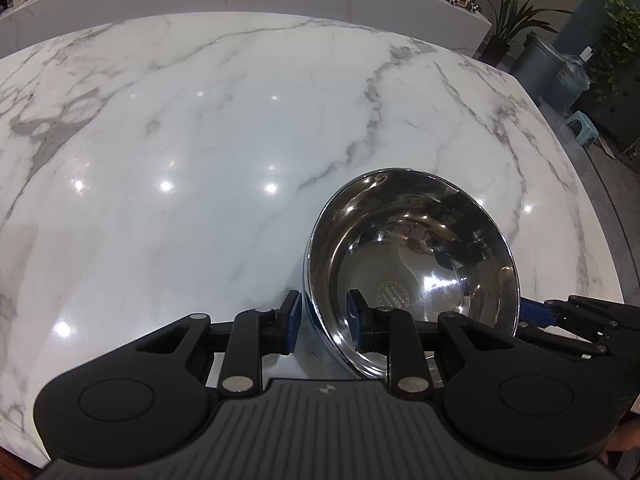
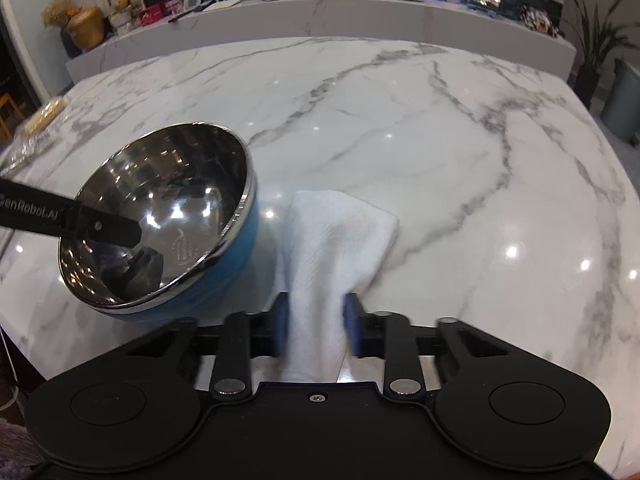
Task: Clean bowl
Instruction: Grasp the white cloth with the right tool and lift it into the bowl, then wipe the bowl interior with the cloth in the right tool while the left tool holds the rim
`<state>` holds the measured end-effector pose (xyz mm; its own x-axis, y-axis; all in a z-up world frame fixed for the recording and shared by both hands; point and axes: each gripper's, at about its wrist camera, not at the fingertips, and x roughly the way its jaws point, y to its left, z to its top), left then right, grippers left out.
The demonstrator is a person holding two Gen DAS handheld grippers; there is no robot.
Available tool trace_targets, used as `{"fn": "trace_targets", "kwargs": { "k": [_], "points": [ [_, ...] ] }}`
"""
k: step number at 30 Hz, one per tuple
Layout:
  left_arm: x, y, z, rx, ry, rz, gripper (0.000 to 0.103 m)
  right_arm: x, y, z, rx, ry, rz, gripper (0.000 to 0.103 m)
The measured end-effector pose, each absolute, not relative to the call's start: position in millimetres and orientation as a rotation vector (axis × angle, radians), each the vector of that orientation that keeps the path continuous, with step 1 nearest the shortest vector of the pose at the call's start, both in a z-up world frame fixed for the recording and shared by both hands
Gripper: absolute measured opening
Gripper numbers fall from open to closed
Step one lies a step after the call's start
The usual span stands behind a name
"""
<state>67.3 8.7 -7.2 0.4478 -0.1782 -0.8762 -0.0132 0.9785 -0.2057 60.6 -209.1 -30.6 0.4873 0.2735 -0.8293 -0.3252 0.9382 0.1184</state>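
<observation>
- Left gripper (image 1: 325,322): two blue-padded fingers pinching the near rim of the bowl, one pad outside the wall, the other inside against the steel lining.
- Bowl (image 1: 412,252): steel inside, blue outside, held tilted with its mouth turned toward the left camera; a round stamped mark shows on the bottom. In the right wrist view it sits left of the cloth, leaning, its blue wall nearest the right gripper. Whether its base touches the table cannot be told.
- Right gripper (image 2: 316,326): blue pads closed on a white cloth, which fills the gap between them.
- Cloth (image 2: 336,240): white, crumpled, fanning forward from the pads onto or just over the table; just beside the bowl's blue wall, contact unclear.
- Right gripper, seen from the left camera: black linkage with a blue finger at the frame's right edge, just beside the bowl's rim.
- Table (image 2: 440,128): white marble with grey veins, glossy, with lamp reflections.
- Shelf (image 2: 360,12): marble ledge behind the table, holding boxes and small items.
- Plant (image 1: 508,16): potted, beyond the far right corner.
</observation>
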Motion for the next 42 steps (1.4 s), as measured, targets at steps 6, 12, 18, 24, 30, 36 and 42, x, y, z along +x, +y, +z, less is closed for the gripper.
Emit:
{"fn": "trace_targets", "kwargs": {
  "k": [6, 12, 18, 24, 30, 36, 42],
  "points": [
    [62, 7, -4, -0.181, 1.098, -0.099, 0.023, 60, -206, -5, -0.082, 0.975, 0.425, 0.013],
    [57, 4, 1, -0.164, 1.091, -0.104, 0.023, 60, -196, 32, -0.111, 0.93, 0.535, 0.013],
    [52, 2, 3, -0.151, 1.084, -0.111, 0.02, 63, -177, 61, -0.165, 0.904, 0.66, 0.013],
    [49, 3, 3, -0.158, 1.065, -0.111, 0.016, 69, -141, 50, -0.297, 0.986, 0.756, 0.013],
    [49, -2, 5, -0.118, 1.055, -0.104, 0.014, 80, -126, 35, -0.331, 1.095, 0.819, 0.013],
    [48, -7, 6, -0.088, 1.051, -0.097, 0.014, 83, -116, 22, -0.419, 1.161, 0.851, 0.013],
    [50, -5, 4, -0.088, 1.05, -0.109, 0.009, 83, -107, 9, -0.534, 1.225, 0.897, 0.013]
  ]
}}
